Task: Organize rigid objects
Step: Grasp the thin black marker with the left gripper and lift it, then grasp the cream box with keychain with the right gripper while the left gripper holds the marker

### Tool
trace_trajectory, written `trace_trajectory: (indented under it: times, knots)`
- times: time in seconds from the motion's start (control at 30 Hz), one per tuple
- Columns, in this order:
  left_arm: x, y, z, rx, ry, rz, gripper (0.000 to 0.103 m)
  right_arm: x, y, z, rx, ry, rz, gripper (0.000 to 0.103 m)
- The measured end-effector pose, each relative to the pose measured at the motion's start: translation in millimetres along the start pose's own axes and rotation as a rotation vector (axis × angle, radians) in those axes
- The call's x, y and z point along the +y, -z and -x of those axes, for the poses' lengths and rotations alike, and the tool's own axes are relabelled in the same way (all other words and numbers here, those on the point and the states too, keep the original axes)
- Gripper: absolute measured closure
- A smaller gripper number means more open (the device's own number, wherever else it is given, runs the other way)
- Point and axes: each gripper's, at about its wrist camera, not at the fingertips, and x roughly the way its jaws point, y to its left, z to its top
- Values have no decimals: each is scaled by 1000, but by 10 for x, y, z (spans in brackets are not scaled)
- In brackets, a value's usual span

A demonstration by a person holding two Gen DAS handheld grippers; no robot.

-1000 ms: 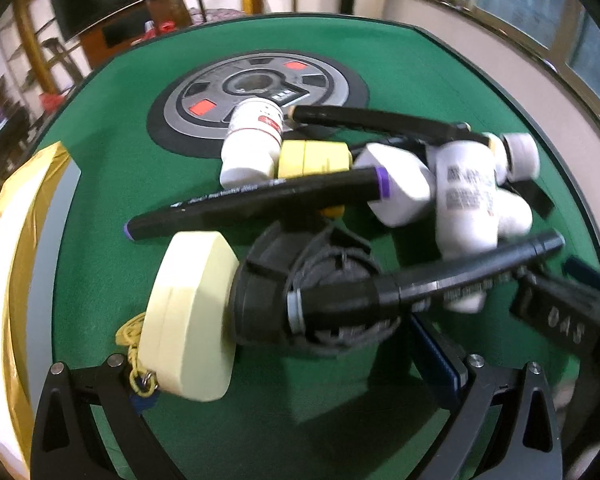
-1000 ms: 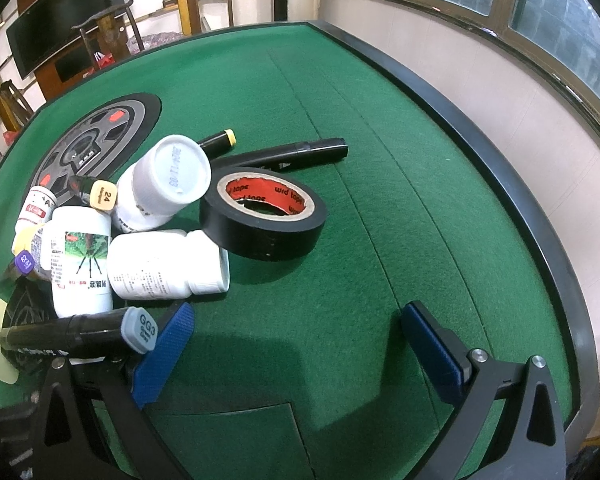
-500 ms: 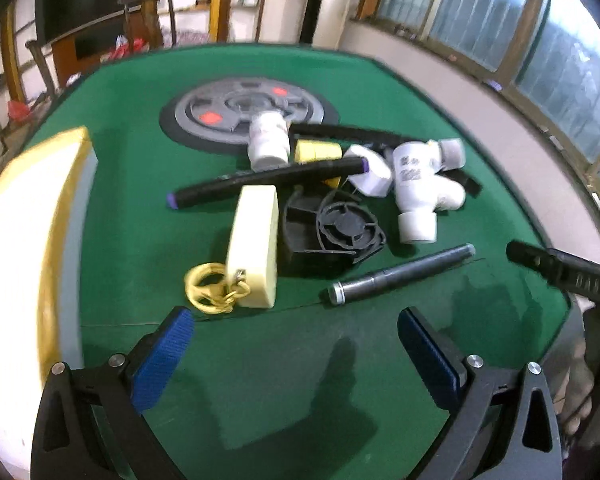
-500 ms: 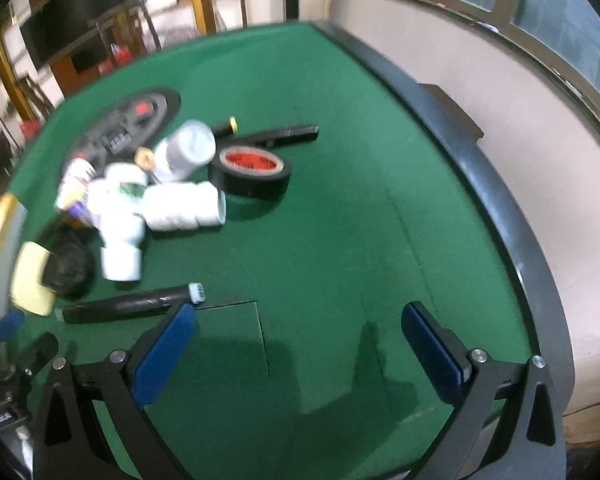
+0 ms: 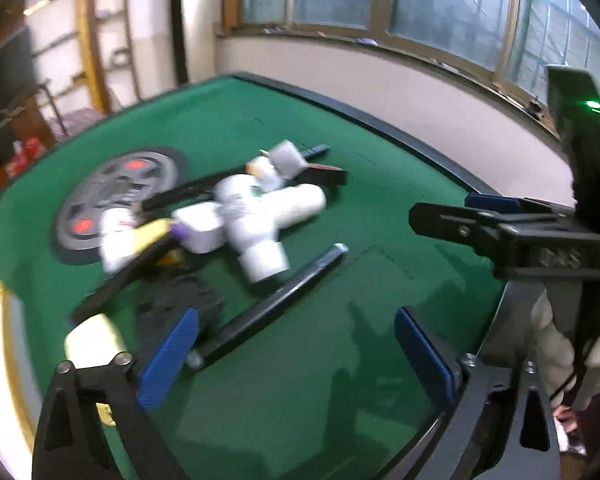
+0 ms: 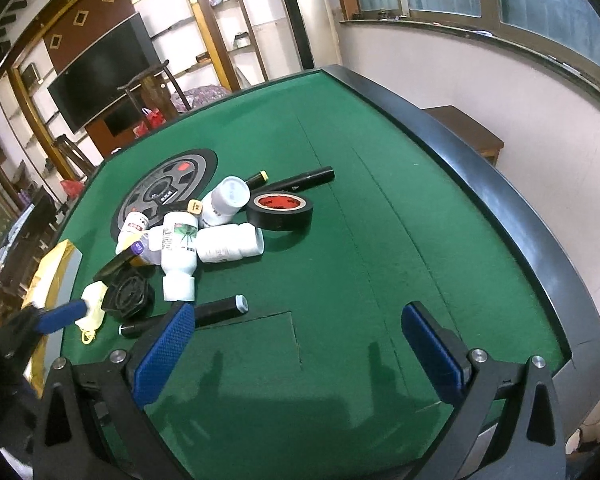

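Both your tongs – left gripper and right gripper – gape empty, the left's jaws having just narrowed slightly. Bottles, markers and tape roll sit heaped beside the round disc – sorting barely begun.

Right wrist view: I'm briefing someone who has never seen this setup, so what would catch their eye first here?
Most likely the jumble of white bottles in the middle of the green felt table, with a black tape roll with a red core just right of them. Behind the pile lies a grey wheel-like disc, and in front of it a black marker. Both grippers, the right and the left, hang open and empty.
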Motion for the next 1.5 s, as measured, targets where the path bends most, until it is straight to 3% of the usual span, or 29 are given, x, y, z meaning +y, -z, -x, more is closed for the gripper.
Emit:
trace_trajectory:
  times: [0.1, 0.2, 0.43, 0.5, 0.6, 0.7, 0.9, 0.93, 0.97, 1.0, 1.07, 1.3, 1.43, 1.5]
  knots:
    - [-75, -96, -214, 52, 27, -41, 16, -110, 14, 13, -2, -9, -25, 0]
    - [-135, -135, -313, 78, -18, -94, 16, -226, 34, 24, 0, -32, -56, 0]
    - [-126, -106, -552, 151, -24, -86, 17, -305, 86, -56, 13, -59, -84, 0]
    - [-199, -51, -562, 160, -43, -98, 31, -307, 103, -88, 20, -64, -88, 0]
    - [-224, 11, -449, 165, 11, -58, 51, -305, 125, -107, 22, -64, -87, 0]
    - [-228, 26, -428, 166, 28, -39, 51, -302, 130, -102, 18, -64, -91, 0]
    - [-449, 35, -444, 136, -33, -82, 44, -230, 125, -84, 19, -69, -86, 0]
    - [-460, 48, -438, 131, -37, -70, 45, -214, 125, -75, 18, -68, -81, 0]
    - [-469, 55, -415, 123, -44, -58, 60, -188, 126, -53, 16, -67, -76, 0]
    - [-465, 67, -385, 116, -47, -49, 79, -173, 123, -38, 15, -66, -72, 0]
    - [-424, 128, -291, 114, -11, 5, 89, -139, 109, 8, 11, -64, -62, 0]
    - [-63, 477, 416, 6, 103, 206, 89, 29, 35, 90, 8, -90, -19, 0]
    - [302, 677, 1012, -111, 167, 322, 89, 345, 17, 61, 30, -141, 51, 0]
    - [470, 774, 1314, -177, 164, 364, 89, 595, 31, 29, 46, -185, 100, 0]
